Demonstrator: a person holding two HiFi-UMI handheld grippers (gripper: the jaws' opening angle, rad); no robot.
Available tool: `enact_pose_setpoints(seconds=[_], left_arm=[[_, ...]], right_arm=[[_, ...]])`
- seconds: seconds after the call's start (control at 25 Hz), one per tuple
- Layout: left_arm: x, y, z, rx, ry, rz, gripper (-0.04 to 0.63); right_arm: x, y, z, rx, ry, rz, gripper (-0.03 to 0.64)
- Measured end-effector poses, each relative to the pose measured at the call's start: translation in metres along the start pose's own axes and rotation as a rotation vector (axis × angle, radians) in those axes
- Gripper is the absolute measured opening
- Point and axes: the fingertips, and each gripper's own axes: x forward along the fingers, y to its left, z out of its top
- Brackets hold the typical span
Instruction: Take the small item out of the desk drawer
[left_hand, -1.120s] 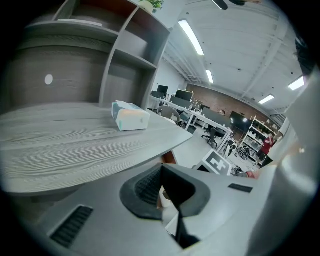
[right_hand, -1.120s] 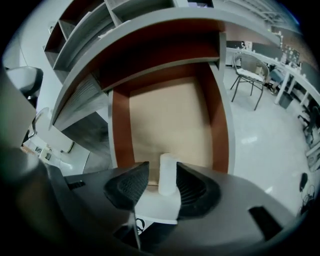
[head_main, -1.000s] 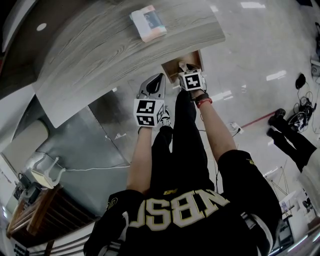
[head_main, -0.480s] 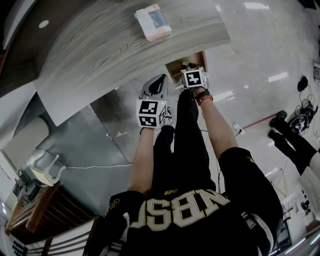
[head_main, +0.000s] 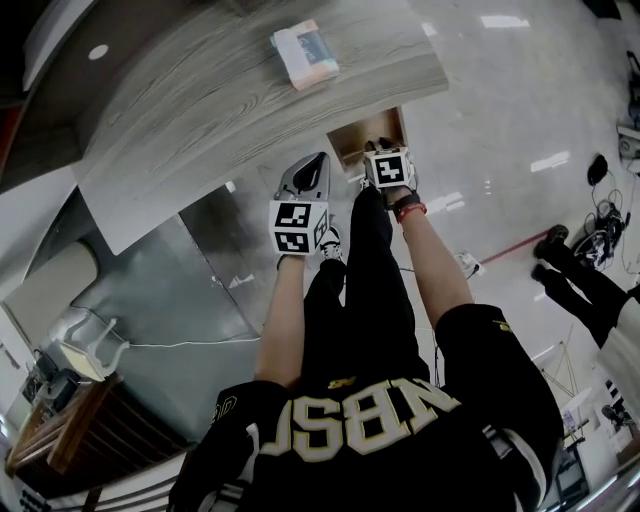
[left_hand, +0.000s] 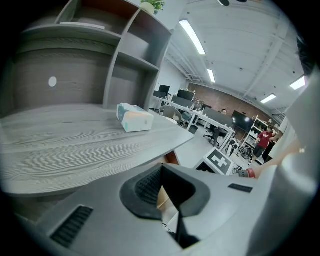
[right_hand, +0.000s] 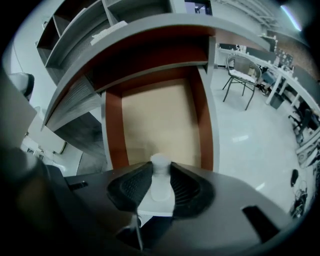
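Glossy pale floor (head_main: 520, 100) surrounds a grey desk (head_main: 200, 110) bearing a tissue pack (head_main: 303, 55).

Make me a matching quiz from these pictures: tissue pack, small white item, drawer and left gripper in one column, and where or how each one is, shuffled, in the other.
1 tissue pack
2 small white item
3 drawer
4 left gripper

A pulled open under the desk edge
B lying on the desk top
C holding nothing
D gripped by the right gripper

Pairs: 1-B, 2-D, 3-A, 4-C. The right gripper's jaws have just been closing, with the item between them.
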Motion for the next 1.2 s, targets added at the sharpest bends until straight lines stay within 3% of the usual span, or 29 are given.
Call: enact_pose_setpoints(seconds=[0.48,0.88,1.2], left_arm=[[-0.036,-0.010,0.013,-0.020,-0.044,0.003,0.008],[-0.075,-0.023,0.019,-0.046,-0.078,-0.001,0.008],[-0.106,-0.035,0.038,-0.004,-0.125,0.006,0.008]], right_arm=[[-0.062,0.008,-0.005,0.064,-0.085,-0.016,0.120],[-0.122,0.013,-0.001,0.104,-0.214,-0.049,0.120],[-0.180,0.023,0.004,0.141,-0.310,-0.049,0.120]])
